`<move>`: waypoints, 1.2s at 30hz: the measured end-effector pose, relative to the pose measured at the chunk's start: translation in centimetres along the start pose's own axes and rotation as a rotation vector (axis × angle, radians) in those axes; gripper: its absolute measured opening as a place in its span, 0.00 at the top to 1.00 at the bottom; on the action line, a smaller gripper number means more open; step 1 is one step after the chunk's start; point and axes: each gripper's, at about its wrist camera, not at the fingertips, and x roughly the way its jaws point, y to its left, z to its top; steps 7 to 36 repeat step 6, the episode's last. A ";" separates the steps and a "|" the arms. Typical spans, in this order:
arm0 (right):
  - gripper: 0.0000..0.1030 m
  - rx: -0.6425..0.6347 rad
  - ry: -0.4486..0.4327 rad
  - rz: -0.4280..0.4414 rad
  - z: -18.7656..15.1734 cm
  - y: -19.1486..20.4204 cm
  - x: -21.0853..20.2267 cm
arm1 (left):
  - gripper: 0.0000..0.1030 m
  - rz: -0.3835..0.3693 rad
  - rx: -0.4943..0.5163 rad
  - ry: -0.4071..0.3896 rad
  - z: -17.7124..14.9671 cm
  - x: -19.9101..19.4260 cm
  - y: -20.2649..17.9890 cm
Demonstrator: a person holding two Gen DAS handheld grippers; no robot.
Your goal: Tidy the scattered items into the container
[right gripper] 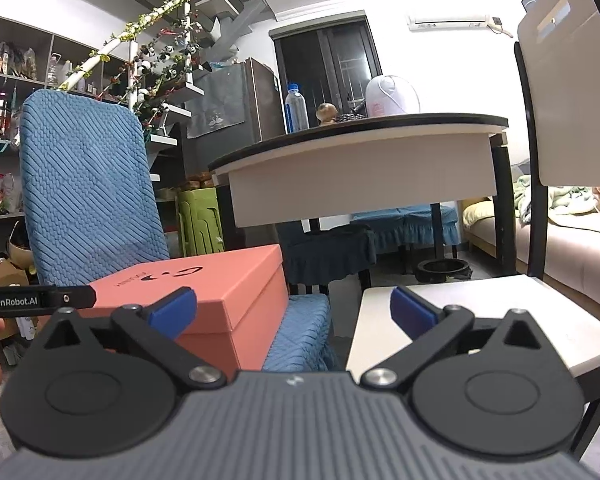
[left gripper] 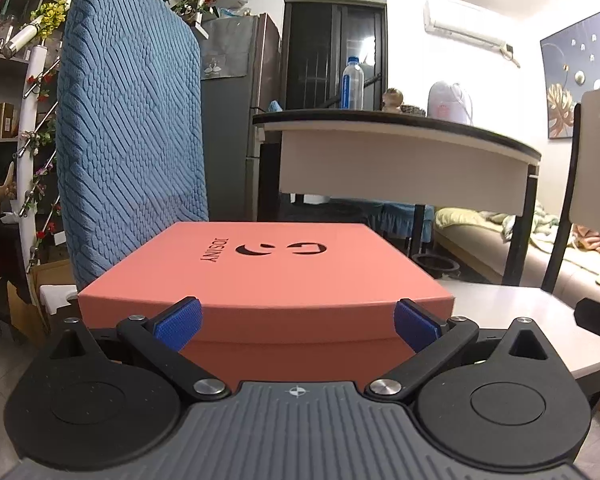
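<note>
A closed salmon-pink shoe box (left gripper: 268,280) with a dark logo on its lid sits on the seat of a blue-covered chair (left gripper: 132,120). My left gripper (left gripper: 296,322) is open right in front of the box's near side, its blue pads (left gripper: 178,326) spread about as wide as the box. In the right wrist view the same box (right gripper: 228,292) lies to the left on the blue chair seat (right gripper: 300,336). My right gripper (right gripper: 292,312) is open with nothing between its fingers, lined up with the gap between the two chairs. No scattered items are in view.
A white chair seat (right gripper: 480,312) with a tall back stands to the right of the blue chair. Behind is a dining table (right gripper: 360,160) with a water bottle (right gripper: 297,108). A sofa (right gripper: 560,240) lies far right, shelves far left. The left gripper's body (right gripper: 36,300) and a hand show at left.
</note>
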 end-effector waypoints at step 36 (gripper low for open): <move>0.00 -0.015 -0.001 -0.010 0.0 0.2 0.4 | 0.00 0.009 0.000 -0.005 0.2 0.1 0.3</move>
